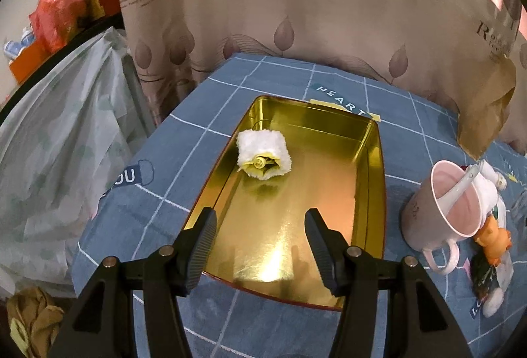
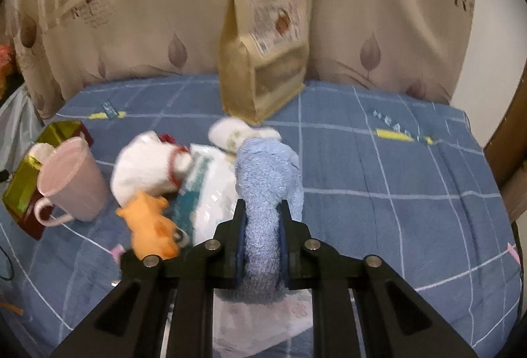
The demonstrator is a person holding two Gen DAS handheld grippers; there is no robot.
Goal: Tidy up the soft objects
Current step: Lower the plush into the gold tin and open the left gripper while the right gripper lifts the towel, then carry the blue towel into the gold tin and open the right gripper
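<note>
A gold tin box (image 1: 375, 160) lies open on the blue checked cloth, and a rolled white and yellow fluffy towel (image 1: 264, 155) rests in its far left corner. My left gripper (image 1: 260, 246) hangs open above the tin's near end with nothing between its fingers. In the right wrist view my right gripper (image 2: 262, 226) is shut on a rolled light blue towel (image 2: 268, 173), lifted a little off the cloth. Beside it lie a white plush toy (image 2: 141, 167), an orange plush toy (image 2: 151, 226) and a white plastic packet (image 2: 214, 190).
A pink mug (image 1: 441, 209) with a white spoon stands right of the tin, also seen as the mug (image 2: 72, 183). A tall kraft paper bag (image 2: 263, 38) stands at the back by the leaf-print curtain (image 1: 296, 12). Plastic bags (image 1: 56, 144) pile up off the left edge.
</note>
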